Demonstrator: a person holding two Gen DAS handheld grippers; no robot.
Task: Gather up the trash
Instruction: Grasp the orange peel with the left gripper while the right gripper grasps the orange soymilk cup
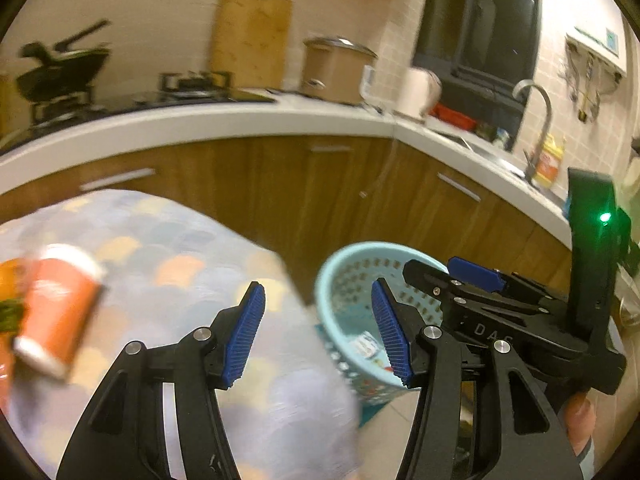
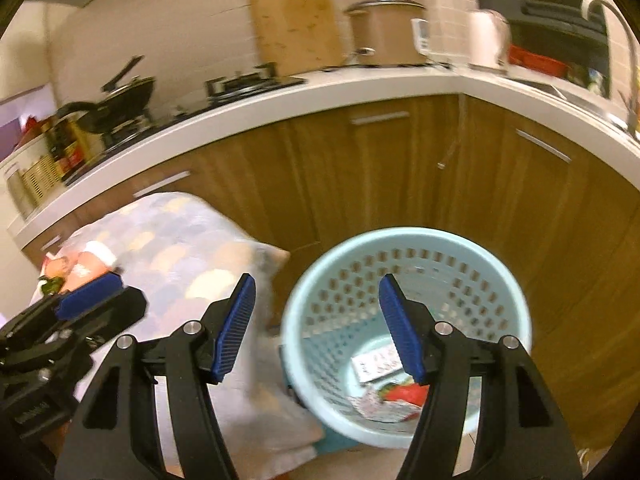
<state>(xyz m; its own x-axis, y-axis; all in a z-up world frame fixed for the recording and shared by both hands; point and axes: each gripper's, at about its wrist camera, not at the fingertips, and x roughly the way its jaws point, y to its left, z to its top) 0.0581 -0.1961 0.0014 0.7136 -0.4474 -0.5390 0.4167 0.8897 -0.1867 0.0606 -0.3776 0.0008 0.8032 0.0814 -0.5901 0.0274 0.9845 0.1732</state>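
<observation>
A light blue perforated basket point(image 2: 404, 248) stands on the floor beside the table, with a blister pack point(image 2: 376, 364) and crumpled wrappers point(image 2: 396, 396) in its bottom. My right gripper point(image 2: 316, 328) hangs open above the basket's left rim, with nothing between its pads. My left gripper point(image 1: 318, 334) is open and empty too, over the table's right edge, with the basket point(image 1: 348, 276) just beyond it. An orange paper cup point(image 1: 56, 308) lies on its side on the patterned tablecloth point(image 1: 180, 264) at the left. In the left wrist view the right gripper point(image 1: 480, 284) shows at the right.
A white counter point(image 2: 320, 96) with wooden cabinets curves behind the basket. On it are a stove with a black pan point(image 2: 120, 96), a cutting board point(image 2: 292, 24), a pot point(image 2: 384, 32) and a sink tap point(image 1: 536, 120). Orange and green items point(image 1: 8, 300) lie at the table's left edge.
</observation>
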